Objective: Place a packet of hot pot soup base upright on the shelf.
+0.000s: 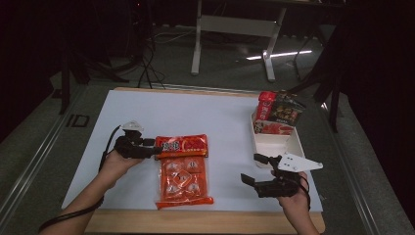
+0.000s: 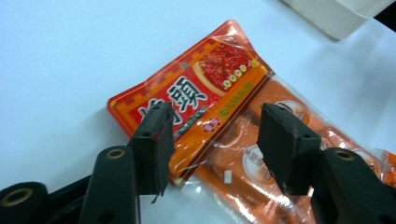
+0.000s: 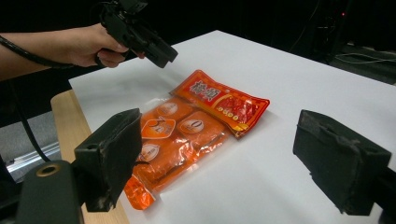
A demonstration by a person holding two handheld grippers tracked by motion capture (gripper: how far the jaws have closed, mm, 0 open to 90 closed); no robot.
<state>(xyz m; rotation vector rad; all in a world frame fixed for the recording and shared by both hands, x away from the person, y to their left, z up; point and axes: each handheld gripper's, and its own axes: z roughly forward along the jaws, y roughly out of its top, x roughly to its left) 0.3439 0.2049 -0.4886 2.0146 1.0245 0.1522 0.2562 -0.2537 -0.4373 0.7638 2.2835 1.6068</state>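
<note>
**Station state: two pouches on the sheet, both grippers parted**

Dark surroundings were recorded around a table with a wooden edge, covered by a white sheet. Beyond it, a grey floor and the legs of a white stand were seen.

Near the front of the sheet, a clear pack of orange sachets was laid lengthwise. A red pouch was laid across its far end, overlapping it and resting flat.

The left gripper was held at the left end of the red pouch. In the left gripper view, its jaws were seen parted to a middling width above the pouch and the pack, with nothing pinched between the pads. Whether a pad touched the film could not be told.

The right gripper was held near the front right of the sheet, well apart from both pouches. In the right gripper view, its jaws were seen spread wide and empty, pointed towards the pack and the pouch.

A white tray was placed at the right edge of the sheet. Red and dark packets were stood in its far end.
</note>
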